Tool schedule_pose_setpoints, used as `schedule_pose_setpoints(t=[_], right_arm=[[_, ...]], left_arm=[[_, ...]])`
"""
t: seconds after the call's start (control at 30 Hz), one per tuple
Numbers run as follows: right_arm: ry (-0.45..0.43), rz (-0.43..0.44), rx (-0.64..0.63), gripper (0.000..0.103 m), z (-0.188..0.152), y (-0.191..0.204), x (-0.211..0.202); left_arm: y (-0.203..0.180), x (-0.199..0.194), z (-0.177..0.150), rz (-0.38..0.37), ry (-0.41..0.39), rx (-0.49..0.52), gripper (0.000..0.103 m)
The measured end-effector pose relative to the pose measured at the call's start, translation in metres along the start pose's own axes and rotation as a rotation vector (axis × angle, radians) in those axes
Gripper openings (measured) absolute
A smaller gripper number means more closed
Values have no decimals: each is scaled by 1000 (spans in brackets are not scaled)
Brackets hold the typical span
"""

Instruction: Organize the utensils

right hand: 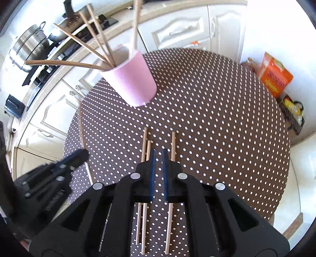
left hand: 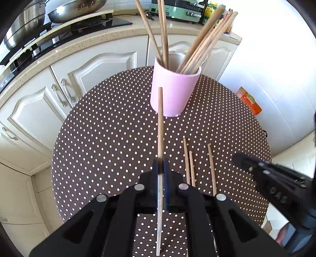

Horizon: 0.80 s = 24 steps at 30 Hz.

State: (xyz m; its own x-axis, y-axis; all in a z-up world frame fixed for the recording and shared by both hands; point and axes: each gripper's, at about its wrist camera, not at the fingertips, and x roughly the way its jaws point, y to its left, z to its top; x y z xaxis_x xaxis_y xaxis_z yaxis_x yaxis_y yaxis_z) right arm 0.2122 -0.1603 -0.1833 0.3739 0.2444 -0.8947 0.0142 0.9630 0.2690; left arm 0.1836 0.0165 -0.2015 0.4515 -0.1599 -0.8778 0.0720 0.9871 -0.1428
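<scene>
A pink cup (left hand: 174, 93) holding several wooden chopsticks stands on the brown polka-dot round table (left hand: 110, 138). My left gripper (left hand: 163, 164) is shut on one chopstick (left hand: 160, 126) that points toward the cup, lifted above the table. Three loose chopsticks (left hand: 189, 164) lie on the table to its right. In the right wrist view the cup (right hand: 134, 81) is ahead left, and my right gripper (right hand: 158, 154) hovers over the three loose chopsticks (right hand: 147, 146), jaws slightly apart and empty. The left gripper (right hand: 79, 156) with its chopstick (right hand: 82, 130) shows at left.
White cabinets (left hand: 59, 83) and a counter with a stove, pots (left hand: 25, 21) and a pan stand behind the table. An orange box (right hand: 274, 77) sits on the floor to the right. A green appliance (left hand: 177, 9) sits on the far counter.
</scene>
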Motion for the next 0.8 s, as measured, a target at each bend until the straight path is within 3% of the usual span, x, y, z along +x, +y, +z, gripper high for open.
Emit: schedule_pose_setpoints(t=[0.17, 0.2, 0.23, 0.27, 0.3, 0.4, 0.63, 0.67, 0.7, 0.8], right_arm=[[147, -55, 69, 8, -13, -26, 37], [158, -65, 75, 16, -15, -29, 42], [174, -75, 74, 28, -17, -31, 46], [192, -87, 75, 68, -19, -33, 50], [189, -94, 78, 76, -20, -33, 52], [126, -91, 74, 76, -23, -35, 44], [108, -151, -6, 76, -21, -15, 59], [111, -157, -26, 71, -21, -11, 64], [120, -164, -44, 58, -21, -7, 71], [103, -181, -82, 50, -24, 9, 81]], left_arm=[[-8, 9, 0, 22, 40, 9, 6], [-8, 14, -2, 37, 57, 11, 6], [-7, 18, -5, 41, 70, 9, 6], [-4, 21, -9, 43, 83, 6, 6], [-6, 24, -9, 46, 95, 4, 6], [-2, 31, -13, 54, 118, 1, 6], [7, 42, -24, 69, 158, -29, 6], [6, 43, -26, 71, 162, -33, 6], [6, 44, -28, 74, 166, -35, 6], [9, 47, -30, 81, 172, -40, 6]])
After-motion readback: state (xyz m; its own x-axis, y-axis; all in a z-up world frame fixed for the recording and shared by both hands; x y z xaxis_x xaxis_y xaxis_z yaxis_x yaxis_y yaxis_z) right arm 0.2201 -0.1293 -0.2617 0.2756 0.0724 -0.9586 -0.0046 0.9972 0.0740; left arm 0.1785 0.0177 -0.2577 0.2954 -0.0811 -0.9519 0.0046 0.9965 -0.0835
